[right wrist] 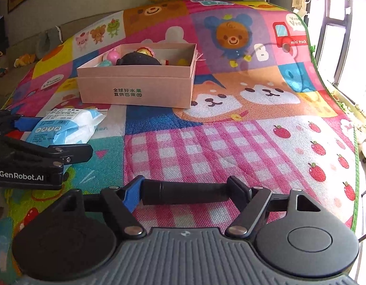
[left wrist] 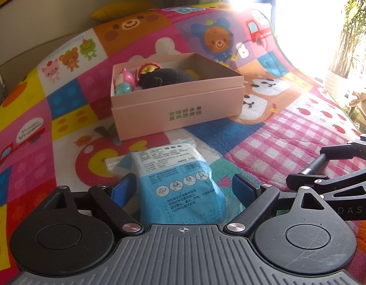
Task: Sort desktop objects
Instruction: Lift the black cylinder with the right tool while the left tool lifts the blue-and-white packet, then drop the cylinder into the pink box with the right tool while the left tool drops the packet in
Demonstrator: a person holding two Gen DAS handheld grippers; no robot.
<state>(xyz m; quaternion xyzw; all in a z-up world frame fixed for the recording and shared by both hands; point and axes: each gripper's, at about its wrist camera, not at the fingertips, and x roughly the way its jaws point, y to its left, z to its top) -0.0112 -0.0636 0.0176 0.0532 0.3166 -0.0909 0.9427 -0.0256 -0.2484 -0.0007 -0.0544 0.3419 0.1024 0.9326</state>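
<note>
Ahead of the left gripper [left wrist: 181,187] a pink cardboard box [left wrist: 178,105] stands on the colourful play mat [left wrist: 266,156], its near wall printed with green characters. Inside it lie a dark plush toy [left wrist: 164,77], a pink and pale-blue toy [left wrist: 123,82] at the left end and something red and yellow behind — these are partly hidden by the box wall and hard to name. Nothing lies between the box and the packet nearer the gripper. To the right, the right gripper's black linkage cuts into the left view at the frame edge. Strong glare from the window washes out the upper right.

The left gripper is spread wide, its blue pads either side of a blue and white plastic packet [left wrist: 180,178] without clearly touching it; the packet's near end is cut off behind the gripper body. It is soft and crumpled, with a white label, a barcode, four round pictograms and lines of white characters.

The right gripper [right wrist: 186,191] is clamped on a black cylinder [right wrist: 185,193] lying crosswise between its fingers — held above the mat's pink checked patch. To its left, the packet [right wrist: 64,128] lies on the mat between the left gripper's fingers, with the box [right wrist: 137,87] beyond
</note>
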